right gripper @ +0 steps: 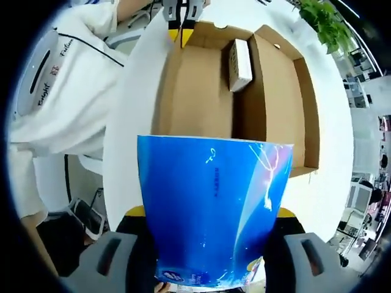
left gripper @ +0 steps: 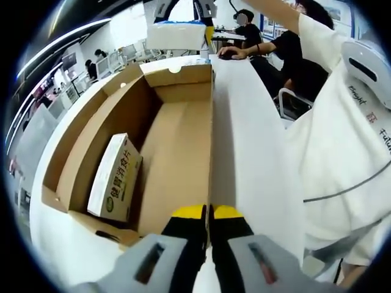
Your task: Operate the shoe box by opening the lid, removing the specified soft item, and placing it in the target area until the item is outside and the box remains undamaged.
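An open brown cardboard shoe box point(left gripper: 177, 140) lies on a white table point(left gripper: 244, 134). My left gripper point(left gripper: 209, 213), with yellow tips, is shut on the top edge of the box's right wall. It also appears at the far end of the box point(right gripper: 208, 79) as the left gripper point(right gripper: 182, 21). My right gripper point(right gripper: 211, 217) is shut on a soft blue packet point(right gripper: 211, 207), held above the near end of the box. In the left gripper view the packet point(left gripper: 177, 35) hangs beyond the box's far end. A small white and green carton point(left gripper: 115, 177) lies inside the box, also seen as the carton point(right gripper: 240, 64).
A person in a white shirt point(left gripper: 342, 140) stands close to the table's edge, the same shirt point(right gripper: 61, 79) showing in the right gripper view. Other people sit at a desk point(left gripper: 244, 52) behind. A green plant point(right gripper: 327, 24) stands past the table.
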Motion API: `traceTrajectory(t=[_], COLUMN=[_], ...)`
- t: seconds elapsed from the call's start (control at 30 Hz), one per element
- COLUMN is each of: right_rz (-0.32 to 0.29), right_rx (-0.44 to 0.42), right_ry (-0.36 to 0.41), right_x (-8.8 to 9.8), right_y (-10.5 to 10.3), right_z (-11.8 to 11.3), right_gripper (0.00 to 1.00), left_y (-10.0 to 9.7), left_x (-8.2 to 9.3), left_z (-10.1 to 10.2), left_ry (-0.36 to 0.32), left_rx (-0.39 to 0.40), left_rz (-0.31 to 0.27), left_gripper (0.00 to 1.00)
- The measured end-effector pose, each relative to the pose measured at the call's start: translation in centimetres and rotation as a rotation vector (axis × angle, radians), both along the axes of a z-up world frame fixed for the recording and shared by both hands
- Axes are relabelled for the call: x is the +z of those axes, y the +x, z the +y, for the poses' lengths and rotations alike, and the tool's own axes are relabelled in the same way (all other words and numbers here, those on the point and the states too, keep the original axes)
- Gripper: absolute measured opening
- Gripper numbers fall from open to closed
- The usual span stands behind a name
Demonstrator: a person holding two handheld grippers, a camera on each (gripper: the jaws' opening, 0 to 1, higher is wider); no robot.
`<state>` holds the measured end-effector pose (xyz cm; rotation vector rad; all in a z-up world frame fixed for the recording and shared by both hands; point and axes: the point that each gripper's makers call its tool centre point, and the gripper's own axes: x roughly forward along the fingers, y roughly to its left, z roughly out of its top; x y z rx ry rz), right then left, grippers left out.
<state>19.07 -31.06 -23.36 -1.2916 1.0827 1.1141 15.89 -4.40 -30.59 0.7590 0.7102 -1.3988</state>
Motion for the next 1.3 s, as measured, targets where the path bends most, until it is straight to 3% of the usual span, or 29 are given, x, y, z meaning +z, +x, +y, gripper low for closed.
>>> traceTrajectory(t=[0.3,0.43,0.6,0.77,0.93,1.03,1.17,1.3], right_rz=[-0.053,-0.044,-0.008,-0.007,-0.019,-0.011,-0.020,-0.027], right_rx=[0.028,-0.063,0.029,0.020,0.010,-0.006,-0.024,-0.043], right_ry=[0.021,0.005,-0.013,-0.012,-0.015,0.025,0.007,0.021], right_x=[1.1,1.2,0.3,0.4,0.8,1.4,1.9,2.3], right_y=[0.9,1.3,1.3,1.6,1.3,0.6,0.6,0.1], right_z=[0.1,0.5,3.0,3.1,2.3,1.3,-1.0,-1.6], right_gripper=[0.70,0.70,0.70,0.70,0.69,0.69,0.69,0.69], left_y=[0.0,0.0,0.0,0.0,0.0,0.0,0.0,0.0], left_x=[0.0,0.0,0.1,0.1,0.1,0.1,0.1,0.1], left_z=[0.0,0.0,0.1,0.1,0.1,0.1,0.1,0.1], left_ry=[0.000,0.000,-0.004,-0.004,-0.003,-0.005,-0.004,-0.006], left_rx=[0.002,0.001,0.001,0.000,0.000,0.002,0.003,0.004], left_rz=[0.005,0.005,0.000,0.004,0.002,-0.002,-0.003,-0.004], left_gripper=[0.01,0.01,0.01,0.01,0.01,0.02,0.02,0.02])
